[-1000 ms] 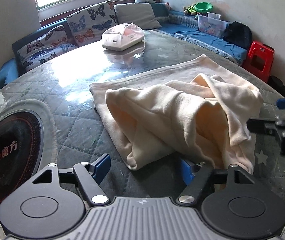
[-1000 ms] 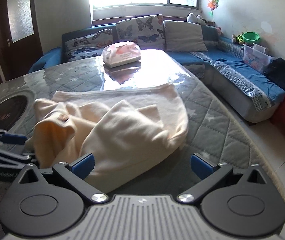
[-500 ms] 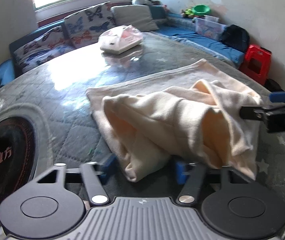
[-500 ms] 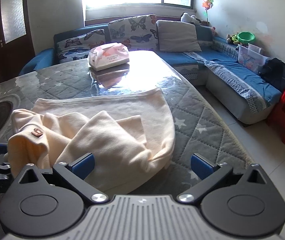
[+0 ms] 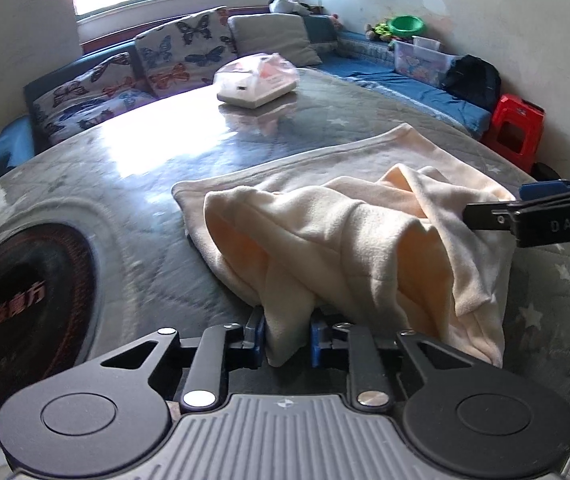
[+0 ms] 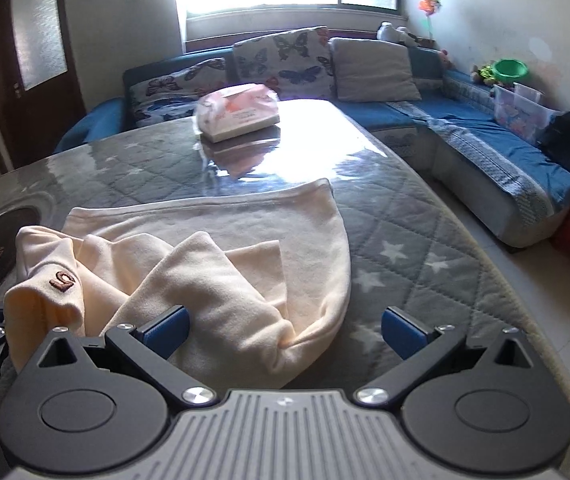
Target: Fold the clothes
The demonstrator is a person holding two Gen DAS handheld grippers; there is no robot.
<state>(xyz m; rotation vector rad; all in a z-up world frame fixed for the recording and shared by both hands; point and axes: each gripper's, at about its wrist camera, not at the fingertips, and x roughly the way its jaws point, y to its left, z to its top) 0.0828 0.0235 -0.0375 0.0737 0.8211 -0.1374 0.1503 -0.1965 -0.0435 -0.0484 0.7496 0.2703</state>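
A cream garment [image 5: 349, 248] lies crumpled on the grey quilted table [image 5: 133, 184], its far half spread flat. My left gripper [image 5: 287, 336] is at the garment's near edge. Its jaws are closing, and a hanging fold is pinched between the blue pads [image 5: 256, 334]. My right gripper [image 6: 285, 332] stands open at the garment's [image 6: 221, 280] right end, a rumpled corner lying between its wide-apart fingers without touching them. A brown logo patch [image 6: 63, 280] shows on the left bunch. In the left wrist view the right gripper [image 5: 497, 204] reaches in from the right.
A pink tissue pack [image 5: 257, 80] sits at the table's far side. A round dark cooker plate [image 5: 17, 304] is set into the table at left. A blue sofa [image 6: 485, 136] with cushions wraps around behind, and a red stool [image 5: 519, 128] stands on the floor at right.
The left jaws have narrowed from wide apart onto the garment's near fold. The right gripper has edged in closer to the garment's right end.
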